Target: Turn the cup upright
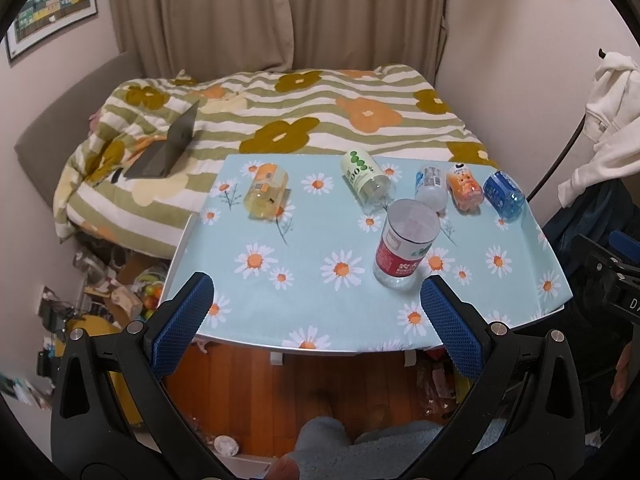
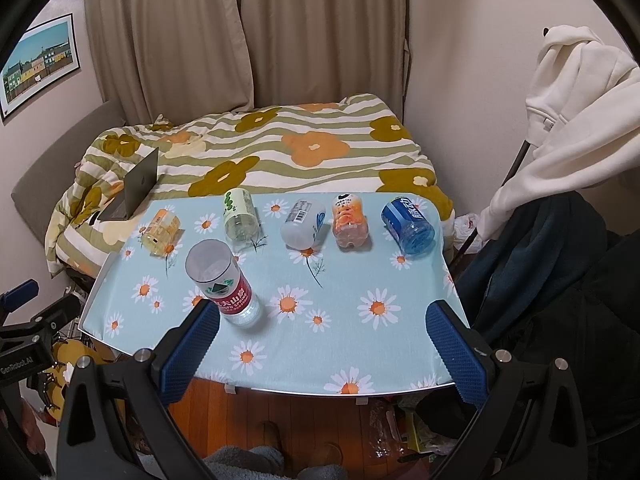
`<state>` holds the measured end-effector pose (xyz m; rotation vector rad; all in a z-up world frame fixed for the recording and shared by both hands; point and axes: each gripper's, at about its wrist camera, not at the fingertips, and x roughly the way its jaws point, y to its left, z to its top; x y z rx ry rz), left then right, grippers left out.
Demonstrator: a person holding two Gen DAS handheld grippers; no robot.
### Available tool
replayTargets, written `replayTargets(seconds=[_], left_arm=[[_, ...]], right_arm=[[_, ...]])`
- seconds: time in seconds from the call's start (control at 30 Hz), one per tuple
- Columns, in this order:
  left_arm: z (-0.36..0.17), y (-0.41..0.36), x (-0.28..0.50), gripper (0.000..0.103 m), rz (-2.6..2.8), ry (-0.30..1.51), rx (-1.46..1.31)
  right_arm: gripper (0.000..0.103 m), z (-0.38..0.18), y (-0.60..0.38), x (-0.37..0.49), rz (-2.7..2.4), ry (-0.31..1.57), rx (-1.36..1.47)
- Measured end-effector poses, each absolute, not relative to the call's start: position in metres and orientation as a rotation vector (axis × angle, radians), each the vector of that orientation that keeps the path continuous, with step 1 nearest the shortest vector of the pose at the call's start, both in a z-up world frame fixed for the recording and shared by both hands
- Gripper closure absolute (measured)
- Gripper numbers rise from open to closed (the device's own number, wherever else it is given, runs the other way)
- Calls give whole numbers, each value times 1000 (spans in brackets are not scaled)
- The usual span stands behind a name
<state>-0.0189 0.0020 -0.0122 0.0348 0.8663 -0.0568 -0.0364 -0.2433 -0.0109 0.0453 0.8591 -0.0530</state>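
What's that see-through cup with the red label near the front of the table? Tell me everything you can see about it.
The red-labelled cup looks like a cut-off clear plastic water bottle. A red and white label with a green emblem wraps its middle. It stands on end on the daisy tablecloth, apart from the five cups lying on their sides behind it. Its upper end looks flat and cloudy. Whether that end is open cannot be told. Neither pair of tongs touches it.

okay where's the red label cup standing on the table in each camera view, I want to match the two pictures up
Left wrist: the red-label cup stands right of centre, just beyond the right finger of the left tongs.
Right wrist: the same cup stands left of centre, just beyond the left finger of the right tongs.
Shared landmark: the blue cup lying at the far right end of the row.
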Motion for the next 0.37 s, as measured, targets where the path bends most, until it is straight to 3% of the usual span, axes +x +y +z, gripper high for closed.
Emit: replayTargets(seconds=[0.37], left_arm=[[-13,3,-15,0,-46,857,46]], right_arm=[[0,-9,-244,-33,-55,861,45]])
